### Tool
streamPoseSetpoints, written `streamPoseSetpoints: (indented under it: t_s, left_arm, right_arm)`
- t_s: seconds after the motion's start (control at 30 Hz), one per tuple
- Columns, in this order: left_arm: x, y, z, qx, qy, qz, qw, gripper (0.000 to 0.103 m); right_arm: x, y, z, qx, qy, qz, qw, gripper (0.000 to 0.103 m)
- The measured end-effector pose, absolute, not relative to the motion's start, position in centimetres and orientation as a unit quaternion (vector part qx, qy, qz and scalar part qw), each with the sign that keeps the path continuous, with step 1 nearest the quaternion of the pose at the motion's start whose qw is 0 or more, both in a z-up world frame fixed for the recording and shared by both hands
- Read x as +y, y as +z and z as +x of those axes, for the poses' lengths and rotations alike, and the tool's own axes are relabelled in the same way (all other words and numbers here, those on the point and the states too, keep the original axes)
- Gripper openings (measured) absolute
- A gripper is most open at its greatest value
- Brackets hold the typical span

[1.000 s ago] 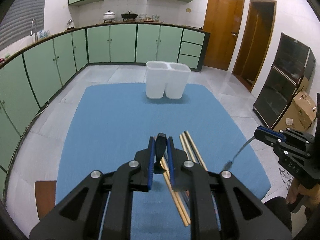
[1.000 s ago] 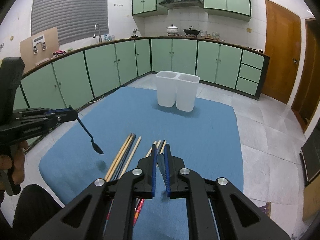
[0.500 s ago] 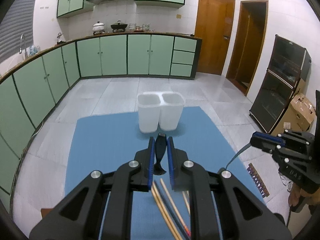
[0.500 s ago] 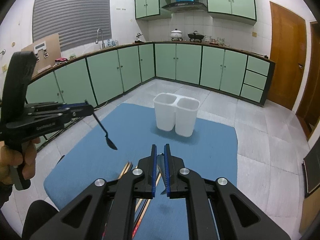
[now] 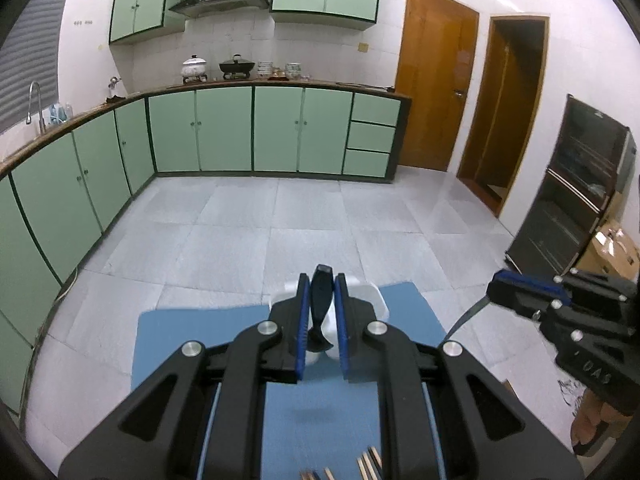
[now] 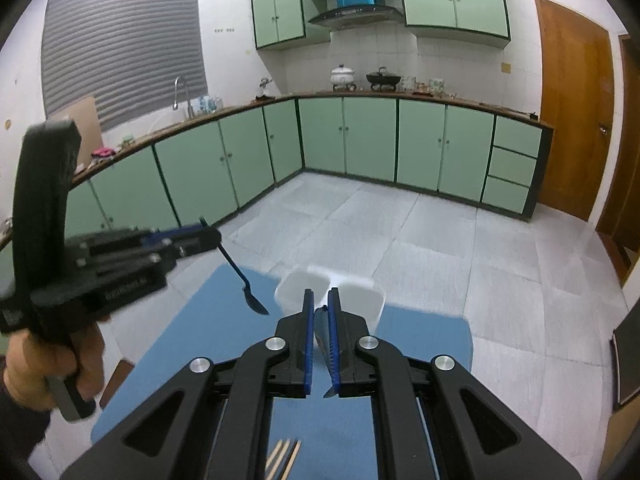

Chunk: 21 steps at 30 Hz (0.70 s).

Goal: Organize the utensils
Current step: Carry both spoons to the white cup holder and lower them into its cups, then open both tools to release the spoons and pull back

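My left gripper [image 5: 321, 290] is shut on a dark spoon [image 5: 320, 308], which hangs bowl-down in the right wrist view [image 6: 244, 284]. My right gripper [image 6: 318, 304] is shut on a dark utensil [image 6: 322, 340]; its thin handle shows in the left wrist view [image 5: 466, 314]. Both are raised above the blue mat [image 5: 200, 340]. The white two-compartment holder [image 6: 344, 292] stands at the mat's far end, just beyond and below both grippers, partly hidden by the left fingers [image 5: 370, 300]. Chopsticks [image 6: 284, 458] lie on the mat near me.
The blue mat [image 6: 420, 332] covers the table. Around it is a grey tiled floor, green cabinets [image 5: 224, 132] behind and to the left, wooden doors [image 5: 434, 92] at the right, and a dark cabinet [image 5: 576, 208] with a cardboard box [image 5: 612, 248] at far right.
Both grippers have risen and moved forward over the mat toward the white holder, each carrying its utensil. The chopsticks have slid to the bottom edge of both views.
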<state>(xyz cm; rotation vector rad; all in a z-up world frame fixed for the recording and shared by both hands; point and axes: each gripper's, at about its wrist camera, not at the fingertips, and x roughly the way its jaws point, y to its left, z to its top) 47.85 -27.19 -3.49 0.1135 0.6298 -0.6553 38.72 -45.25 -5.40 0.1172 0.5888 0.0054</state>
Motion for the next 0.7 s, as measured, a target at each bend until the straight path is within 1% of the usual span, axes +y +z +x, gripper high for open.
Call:
streamPoseSetpoints:
  t_s: [0.13, 0.23, 0.37, 0.47, 0.57, 0.6, 0.63, 0.67, 0.7]
  left_arm:
    - [-29.1, -4.7, 51.4, 0.31, -0.303, 0.059, 0.899, 0.011]
    - [-29.6, -6.7, 53.4, 0.326, -0.295, 0.056, 0.896, 0.011]
    - [-30.1, -9.8, 55.3, 0.351, -0.291, 0.05, 0.889, 0.011]
    - [-30.2, -11.4, 55.8, 0.36, -0.287, 0.056, 0.886, 0.011]
    - [-30.4, -12.4, 55.9, 0.365, -0.285, 0.066, 0.884, 0.012]
    - [-30.3, -12.5, 55.9, 0.364, -0.283, 0.069, 0.885, 0.014]
    - [-30.1, -12.5, 55.8, 0.365, -0.281, 0.069, 0.885, 0.022]
    - [-29.8, -12.4, 55.6, 0.365, -0.28, 0.066, 0.885, 0.027]
    - [-29.6, -12.0, 55.4, 0.362, -0.278, 0.063, 0.888, 0.035]
  right_arm:
    - [-47.0, -5.5, 42.7, 0.28, -0.01, 0.073, 0.957, 0.007]
    - [-48.0, -7.4, 45.6, 0.286, -0.018, 0.075, 0.955, 0.007]
    - [-49.0, -11.4, 48.7, 0.31, -0.029, 0.082, 0.947, 0.006]
    - [-49.2, -13.4, 49.6, 0.325, -0.028, 0.086, 0.941, 0.006]
    - [-49.2, -14.3, 49.6, 0.334, -0.025, 0.087, 0.938, 0.007]
    - [-49.3, -14.2, 49.7, 0.335, -0.024, 0.088, 0.938, 0.007]
    - [-49.3, -14.1, 49.4, 0.334, -0.024, 0.089, 0.938, 0.008]
    - [-49.4, -13.8, 48.8, 0.329, -0.028, 0.089, 0.94, 0.008]
    - [-49.4, -13.4, 48.4, 0.326, -0.029, 0.09, 0.941, 0.009]
